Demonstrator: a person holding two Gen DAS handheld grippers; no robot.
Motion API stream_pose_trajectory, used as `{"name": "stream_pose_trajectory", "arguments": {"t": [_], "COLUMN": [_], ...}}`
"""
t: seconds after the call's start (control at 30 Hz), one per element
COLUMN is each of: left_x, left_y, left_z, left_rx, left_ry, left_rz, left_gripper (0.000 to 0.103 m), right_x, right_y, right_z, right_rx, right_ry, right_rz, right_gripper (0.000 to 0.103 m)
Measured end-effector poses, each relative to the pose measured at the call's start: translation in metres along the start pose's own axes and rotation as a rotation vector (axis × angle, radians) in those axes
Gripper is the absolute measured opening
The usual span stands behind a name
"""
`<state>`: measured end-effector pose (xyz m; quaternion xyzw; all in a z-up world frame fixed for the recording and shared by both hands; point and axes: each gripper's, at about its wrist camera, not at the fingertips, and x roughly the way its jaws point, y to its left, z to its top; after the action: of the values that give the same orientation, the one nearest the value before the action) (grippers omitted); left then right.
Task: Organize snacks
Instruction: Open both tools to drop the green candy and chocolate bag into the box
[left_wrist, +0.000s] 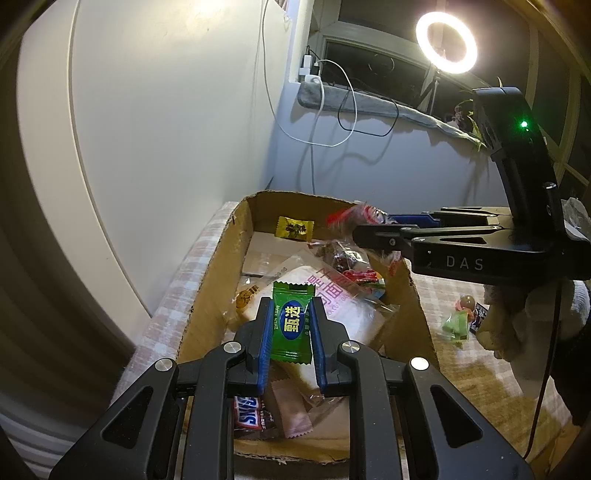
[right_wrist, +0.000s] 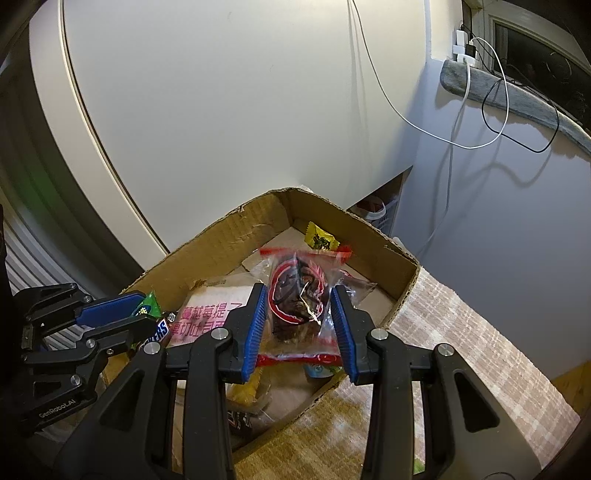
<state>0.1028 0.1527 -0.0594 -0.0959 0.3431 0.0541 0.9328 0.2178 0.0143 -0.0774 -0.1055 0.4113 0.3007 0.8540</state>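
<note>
While both grippers hang over the cardboard box (left_wrist: 218, 258), I judge the step in hand to be dropping snacks into it. My left gripper (left_wrist: 291, 317) has its jaws narrow, clamped on a green candy (left_wrist: 291, 321) by its flat sides, above the bread pack (left_wrist: 332, 295) in the box. My right gripper (right_wrist: 299, 314) holds a clear pouch with red seams (right_wrist: 299, 295) between its jaws, dark pieces showing inside, over the box's far half. A yellow sweet (right_wrist: 321, 238) lies in the far corner; a Snickers bar (left_wrist: 247, 410) and a pink wrapper (left_wrist: 291, 413) sit at the near end. The next move, as I judge it, calls for opening each pair of jaws so the items fall inside the walls. Two or three small sweets (left_wrist: 461, 317) lie on the checked desk (left_wrist: 480, 376) outside the box, unsorted. Both wrappers look light and crinkly, liable to cling to the pads.
</note>
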Motion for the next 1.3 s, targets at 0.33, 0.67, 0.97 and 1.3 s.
{"name": "stream_pose_trajectory", "arguments": {"t": [0.33,0.67,0.97,1.3], "left_x": [-0.001,-0.004,-0.013,-0.026], "left_y": [-0.001,-0.006,-0.013,-0.031], "left_z": [-0.001,0.0,0.001,-0.002], "left_rx": [0.004,0.019,0.031,0.053], "left_ry": [-0.011,-0.022,-0.038,-0.053], "left_rz": [0.012,0.019,0.02,0.003], "left_gripper": [0.059,0.069,0.069,0.069], "right_x": [-0.007,-0.011,-0.026,-0.059], "right_y": [0.002,0.001,-0.002,-0.014], "right_z": [0.001,0.003,-0.001,-0.017], "right_rx": [-0.005,-0.007,0.011,0.034], "right_ry": [-0.036,-0.035,-0.055,-0.076], "right_rz": [-0.04,-0.06,-0.063,-0.072], "right_gripper": [0.078,0.092,0.092,0.092]}}
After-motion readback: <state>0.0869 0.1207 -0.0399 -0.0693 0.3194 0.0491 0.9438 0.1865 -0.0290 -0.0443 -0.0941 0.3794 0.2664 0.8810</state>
